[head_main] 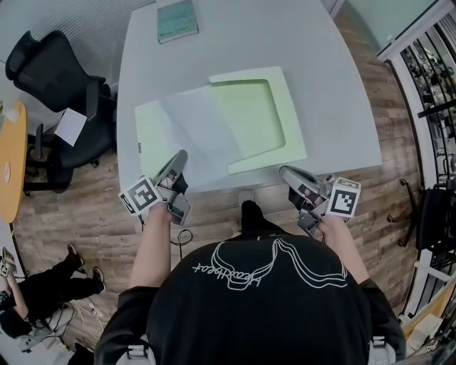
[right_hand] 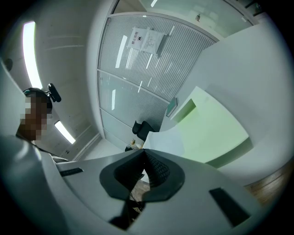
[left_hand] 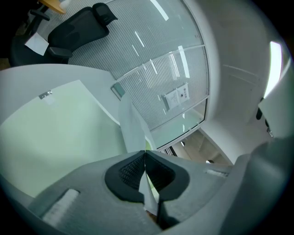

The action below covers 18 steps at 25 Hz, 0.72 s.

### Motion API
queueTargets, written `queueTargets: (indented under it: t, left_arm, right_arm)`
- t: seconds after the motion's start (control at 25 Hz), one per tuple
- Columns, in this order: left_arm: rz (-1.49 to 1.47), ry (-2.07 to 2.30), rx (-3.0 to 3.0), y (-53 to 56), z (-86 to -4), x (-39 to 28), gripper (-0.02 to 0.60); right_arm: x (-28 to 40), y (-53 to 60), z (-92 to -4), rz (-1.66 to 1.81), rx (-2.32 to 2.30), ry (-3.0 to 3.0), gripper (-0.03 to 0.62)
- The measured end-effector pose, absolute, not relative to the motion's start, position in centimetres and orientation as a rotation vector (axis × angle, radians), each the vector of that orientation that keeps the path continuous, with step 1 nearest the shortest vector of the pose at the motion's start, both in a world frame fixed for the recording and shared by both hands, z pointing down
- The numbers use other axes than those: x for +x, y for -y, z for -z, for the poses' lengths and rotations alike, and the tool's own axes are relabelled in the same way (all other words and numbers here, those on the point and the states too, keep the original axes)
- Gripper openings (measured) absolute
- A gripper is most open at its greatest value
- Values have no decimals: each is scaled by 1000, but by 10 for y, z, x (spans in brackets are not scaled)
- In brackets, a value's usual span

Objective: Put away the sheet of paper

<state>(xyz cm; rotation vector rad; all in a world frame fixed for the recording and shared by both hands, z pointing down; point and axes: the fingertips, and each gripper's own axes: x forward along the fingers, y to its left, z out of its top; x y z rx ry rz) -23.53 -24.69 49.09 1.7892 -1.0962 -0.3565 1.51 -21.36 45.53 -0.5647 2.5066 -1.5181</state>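
An open pale green folder (head_main: 263, 117) lies on the grey table (head_main: 320, 64). A white sheet of paper (head_main: 203, 139) lies across the folder's left half, reaching toward the near edge. My left gripper (head_main: 182, 158) sits at the sheet's near left corner. In the left gripper view it (left_hand: 145, 153) is shut, with the sheet's edge (left_hand: 131, 128) pinched between the pads and rising from the folder (left_hand: 59, 133). My right gripper (head_main: 285, 173) hovers at the table's near edge, just right of the folder's front corner. Its jaws (right_hand: 144, 152) are shut with nothing between them, and the folder (right_hand: 211, 128) lies ahead.
A teal book (head_main: 177, 20) lies at the table's far edge. A black office chair (head_main: 57, 78) and an orange table (head_main: 11, 164) stand to the left. A person (head_main: 43, 292) sits on the wooden floor at lower left. A metal rack (head_main: 434, 78) stands at right.
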Motion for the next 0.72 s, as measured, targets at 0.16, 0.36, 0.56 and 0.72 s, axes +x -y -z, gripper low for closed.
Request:
queueTargets:
  t: [0.16, 0.36, 0.56, 0.72]
  left_arm:
    - [356, 1076, 1768, 254, -498, -229, 11]
    - [327, 1081, 1711, 258, -512, -224, 11]
    - [338, 1037, 1705, 265, -517, -208, 11]
    - [310, 1034, 1695, 272, -523, -200, 11]
  right_arm:
    - [17, 215, -460, 1529, -574, -2494, 11]
    - [21, 216, -464, 1537, -588, -2470, 11]
    - [23, 218, -466, 1537, -592, -2463, 11]
    - [26, 219, -467, 1542, -603, -2446, 11]
